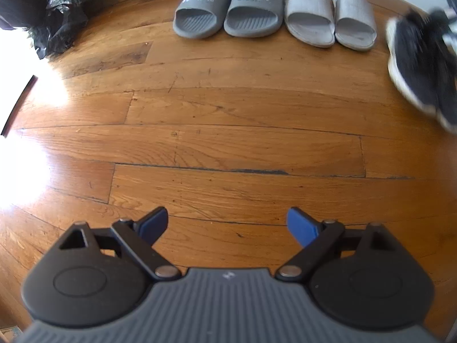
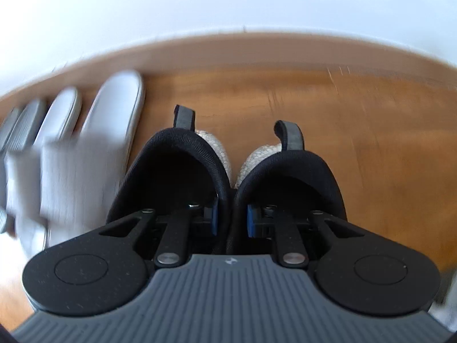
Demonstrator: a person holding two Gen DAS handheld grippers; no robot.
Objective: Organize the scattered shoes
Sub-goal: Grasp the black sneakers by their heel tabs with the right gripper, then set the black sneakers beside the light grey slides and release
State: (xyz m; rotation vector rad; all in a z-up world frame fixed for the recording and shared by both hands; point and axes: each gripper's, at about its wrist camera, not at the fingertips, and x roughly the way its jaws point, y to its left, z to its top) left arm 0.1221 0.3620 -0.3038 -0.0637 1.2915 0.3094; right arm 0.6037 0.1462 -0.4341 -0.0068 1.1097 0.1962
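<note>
By the wall, a row of shoes is growing on the wooden floor (image 1: 228,143). On the left of the row sit the dark gray slides (image 1: 227,8), made of smooth rubber with worn white letters on the straps. Just beside them sit the light gray slippers (image 1: 330,14), softer looking, with wide flat bands. All four point their toes at the wall, side by side.

The left claw (image 1: 227,225) hangs over bare floor with its blue pads spread wide and nothing between them. It is well apart from every shoe.

The right claw (image 2: 230,218) is clenched on the black sneakers (image 2: 228,171). Its blue pads squeeze the two inner collar edges together, so both shoes hang as one pair (the picture is blurry, so they are likely on the move). The sneakers are knit cloth with round padded openings, small pull loops at the heels and bumpy white soles.

The open spot lies just right of the light gray slippers. The sneakers' long sides should run the same way as the slippers, so I think the right hand, the nearer one, sets them down there.
</note>
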